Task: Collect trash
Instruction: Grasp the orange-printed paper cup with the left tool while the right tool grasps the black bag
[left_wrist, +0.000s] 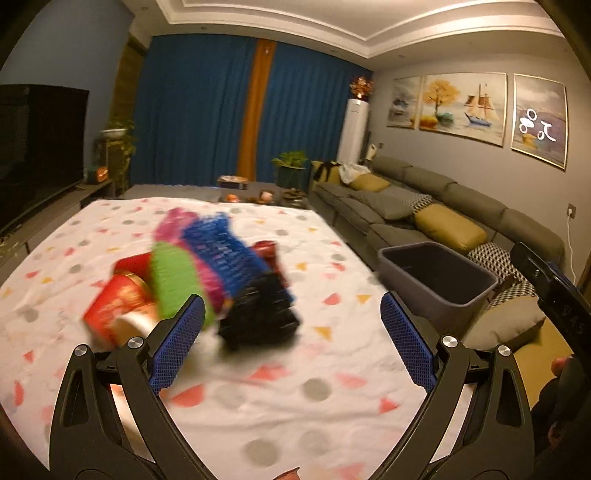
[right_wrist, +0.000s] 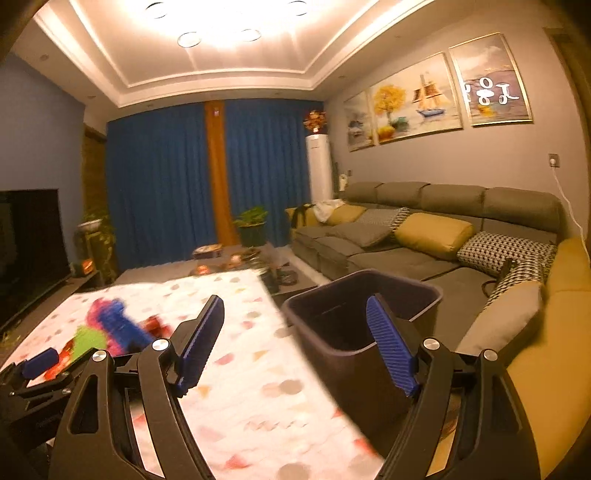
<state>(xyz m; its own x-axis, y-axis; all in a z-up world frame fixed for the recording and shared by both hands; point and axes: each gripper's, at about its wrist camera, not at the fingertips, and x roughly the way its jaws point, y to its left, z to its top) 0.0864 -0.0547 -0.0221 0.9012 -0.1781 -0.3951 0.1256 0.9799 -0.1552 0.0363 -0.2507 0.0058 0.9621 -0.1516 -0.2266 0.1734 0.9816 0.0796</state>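
Note:
A blurred heap of trash lies on the table's white patterned cloth: a red cup, green, pink and blue wrappers and a black one. My left gripper hangs open just short of the heap, nothing between its blue pads. A dark grey bin stands off the table's right edge. In the right wrist view the bin sits close ahead, and my right gripper is open and empty above the cloth's edge. The heap shows far left, with one left gripper pad near it.
A long grey sofa with yellow and checked cushions runs along the right wall behind the bin. A dark low table with small items lies beyond the cloth. A television stands on the left, a potted plant by blue curtains.

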